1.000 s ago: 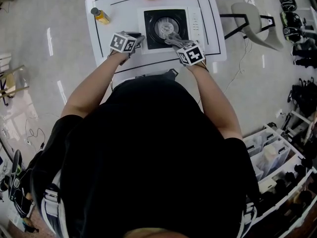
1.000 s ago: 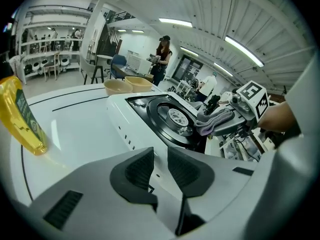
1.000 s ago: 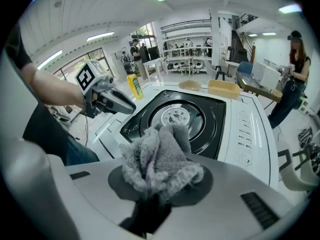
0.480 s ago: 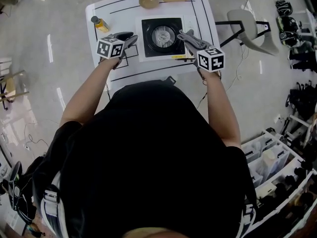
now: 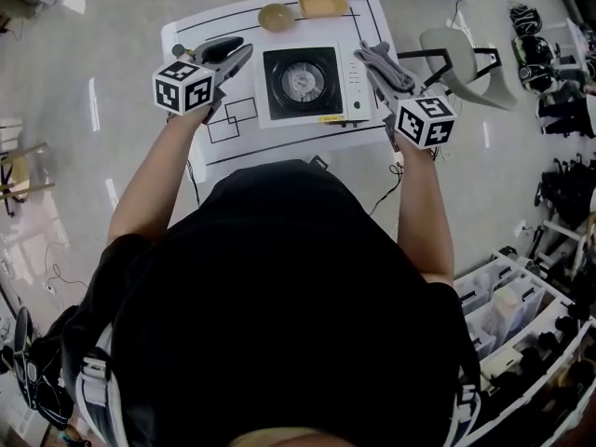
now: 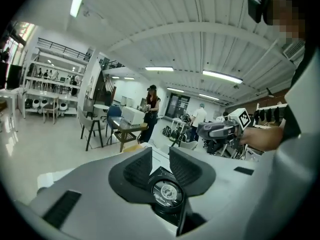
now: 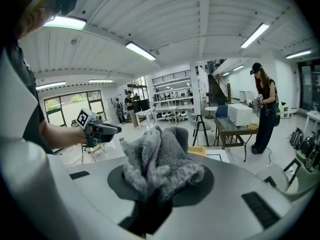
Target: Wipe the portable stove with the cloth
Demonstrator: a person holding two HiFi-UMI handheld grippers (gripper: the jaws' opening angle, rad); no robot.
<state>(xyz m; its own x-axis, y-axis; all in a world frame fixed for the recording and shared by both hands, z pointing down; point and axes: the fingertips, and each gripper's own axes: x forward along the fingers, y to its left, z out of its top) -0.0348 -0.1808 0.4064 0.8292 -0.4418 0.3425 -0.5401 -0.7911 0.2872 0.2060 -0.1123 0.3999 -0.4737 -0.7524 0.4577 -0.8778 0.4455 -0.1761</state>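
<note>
white square portable stove [image 5: 312, 84]: one
grey fluffy cloth [image 7: 157, 159]: one
tan round bowl [image 5: 276, 17]: one
yellow rectangular tray [image 5: 322, 3]: one

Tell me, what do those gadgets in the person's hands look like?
The left hand-held gripper and right hand-held gripper are grey plastic with dark ribbed pads; each carries a white cube with black square markers. The person wears a black short-sleeved top.

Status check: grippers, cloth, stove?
Left gripper empty, jaws just been opening. Right gripper shut on cloth, raised by stove right edge. Nothing on stove; bowl, tray behind it.
</note>
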